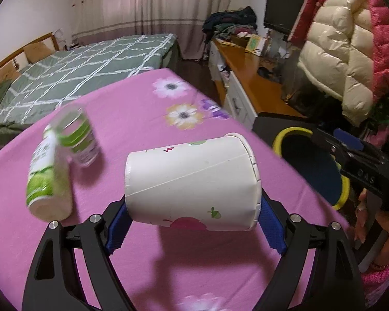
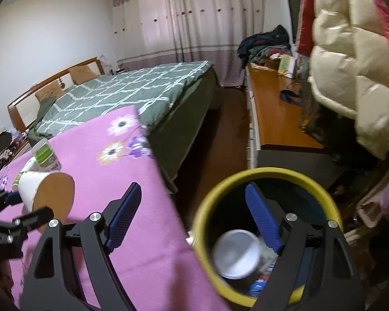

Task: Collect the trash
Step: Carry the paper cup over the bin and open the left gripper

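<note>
A white paper cup (image 1: 192, 178) with small fruit prints lies sideways above the pink floral tablecloth (image 1: 132, 119). My left gripper (image 1: 193, 207) is shut on it, one blue pad on its base and one on its rim. The same cup (image 2: 36, 186) shows at the left of the right wrist view. Over the yellow-rimmed trash bin (image 2: 202, 207) beside the table, my right gripper (image 2: 193, 191) stands open and holds nothing. Inside the bin, a blurred white cup (image 2: 237, 256) lies among other scraps. Two green-and-white containers (image 1: 49, 181) stand on the cloth left of the held cup.
The bin (image 1: 290, 132) sits off the table's right edge, with a person's hand (image 1: 360, 220) on the right gripper's handle beside it. A green checked bed (image 1: 77, 77) lies behind the table. A wooden sideboard (image 2: 277, 114) and hanging puffy jackets (image 2: 350, 77) line the right.
</note>
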`<state>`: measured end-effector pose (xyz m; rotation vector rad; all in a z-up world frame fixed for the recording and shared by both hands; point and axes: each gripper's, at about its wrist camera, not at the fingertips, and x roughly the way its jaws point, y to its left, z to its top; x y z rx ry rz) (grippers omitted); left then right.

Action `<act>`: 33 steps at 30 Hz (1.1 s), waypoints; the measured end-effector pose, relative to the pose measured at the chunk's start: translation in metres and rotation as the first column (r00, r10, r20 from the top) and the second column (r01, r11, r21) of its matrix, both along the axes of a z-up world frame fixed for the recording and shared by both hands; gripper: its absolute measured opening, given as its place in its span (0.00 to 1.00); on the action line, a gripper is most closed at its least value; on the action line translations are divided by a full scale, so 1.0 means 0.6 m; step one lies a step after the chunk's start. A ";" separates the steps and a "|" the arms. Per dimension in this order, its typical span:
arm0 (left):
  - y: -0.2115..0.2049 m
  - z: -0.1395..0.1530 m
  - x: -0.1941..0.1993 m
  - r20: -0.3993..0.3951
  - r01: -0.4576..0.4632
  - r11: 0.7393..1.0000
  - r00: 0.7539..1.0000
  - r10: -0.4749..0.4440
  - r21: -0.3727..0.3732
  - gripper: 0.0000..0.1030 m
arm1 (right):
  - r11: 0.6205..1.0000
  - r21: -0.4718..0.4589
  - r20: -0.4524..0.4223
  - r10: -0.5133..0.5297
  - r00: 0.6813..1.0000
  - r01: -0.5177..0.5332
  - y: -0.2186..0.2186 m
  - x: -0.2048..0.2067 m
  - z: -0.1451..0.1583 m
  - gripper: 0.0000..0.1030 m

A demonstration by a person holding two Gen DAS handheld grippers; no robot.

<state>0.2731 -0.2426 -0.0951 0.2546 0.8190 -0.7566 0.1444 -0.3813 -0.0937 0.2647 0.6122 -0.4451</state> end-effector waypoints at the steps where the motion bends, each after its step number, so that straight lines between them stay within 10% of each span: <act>1: -0.011 0.004 -0.005 0.000 0.014 1.000 1.000 -0.014 -0.004 0.81 | 1.000 -0.001 0.002 -0.007 1.000 0.007 -0.009 -0.013 0.003 0.76; 22: -0.342 -0.019 -0.100 -0.070 0.231 0.973 0.971 -0.230 -0.005 0.83 | 0.975 -0.047 -0.003 -0.219 0.976 0.219 -0.167 -0.209 0.027 0.76; 33: -0.167 0.035 -0.073 -0.014 0.046 0.995 0.999 -0.048 -0.093 0.92 | 0.988 -0.012 0.012 -0.151 0.988 0.152 -0.137 -0.165 0.034 0.76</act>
